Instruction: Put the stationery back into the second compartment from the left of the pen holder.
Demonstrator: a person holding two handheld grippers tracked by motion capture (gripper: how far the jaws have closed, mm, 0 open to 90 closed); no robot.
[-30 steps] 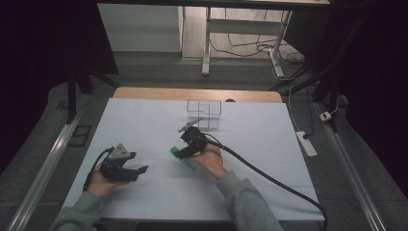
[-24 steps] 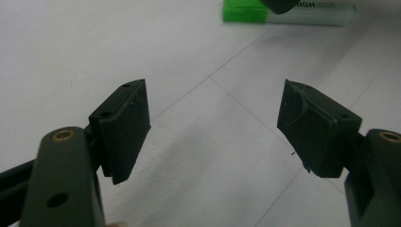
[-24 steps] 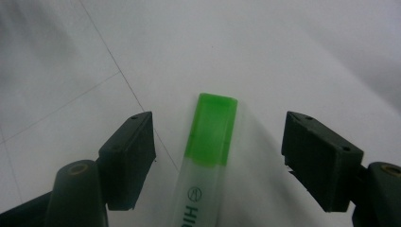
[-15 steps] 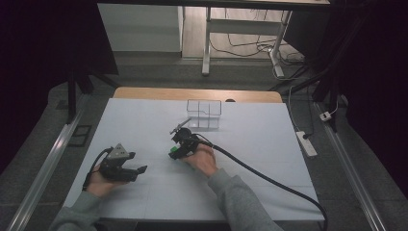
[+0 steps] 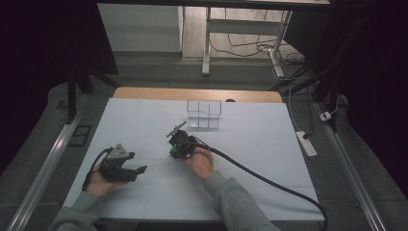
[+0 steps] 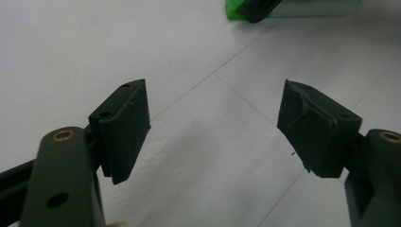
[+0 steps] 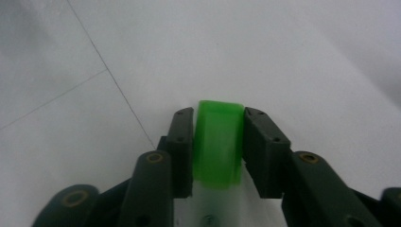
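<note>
Green plastic, that's what I've got: a small translucent green block pinched between the jaws of my right gripper, pads flat against two opposite faces. The jaws have just been closing, and the block sits squarely between them now. From the high view the right gripper is low over the white table, near the middle, with the green block at or just above the sheet; I can't tell whether it has lifted clear. A clear box with compartments stands well beyond it, near the far edge.

My left gripper rests to the side with its jaws spread wide and nothing between them but bare table.

How it should handle, by my reckoning: light, stiff, smooth-sided, so it could slip or twist if I squeeze off-centre. Flat faces at mid-height look the right hold. Gentle, even pressure, no jerks.
</note>
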